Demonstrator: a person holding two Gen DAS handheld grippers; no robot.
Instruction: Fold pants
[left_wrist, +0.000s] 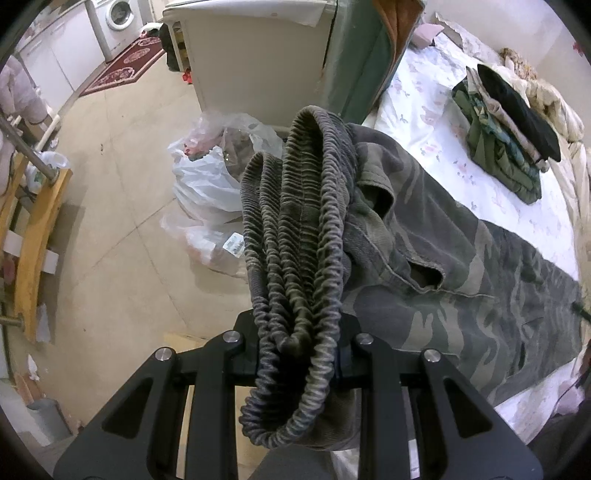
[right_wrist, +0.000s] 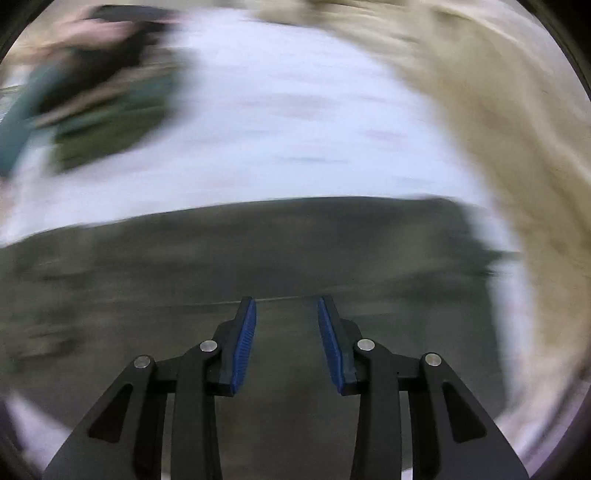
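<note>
— Down the middle of my left wrist view, what have you got?

— I've got the elastic waistband (left_wrist: 295, 236) of the camouflage pants (left_wrist: 443, 266) bunched up and clamped in my left gripper (left_wrist: 295, 354), raised above the bed, over its edge. The gathered band runs from the centre of the frame right down between the fingers and flops past them toward the bottom edge.

— And the rest of the pants?

— Legs trail off to the right of the frame, lying long and fairly flat across the white flowered bedsheet (left_wrist: 424, 110). I'd judge they're already doubled leg on leg, though I can't be sure from here.

— Right hand doing anything?

— My right gripper (right_wrist: 286, 339) is spread wide with nothing between the blue pads (right_wrist: 243, 343). It hovers over dark cloth in the lower half of a badly smeared view, probably the leg end, but that's a guess.

— So how far along?

— Early to middle, I reckon. Crosswise folds remain: waistband toward the hems, then smoothing it down.

— Where does it end up?

— Likely with the stack of folded clothes (left_wrist: 506, 147) in the upper right of the left view.
</note>
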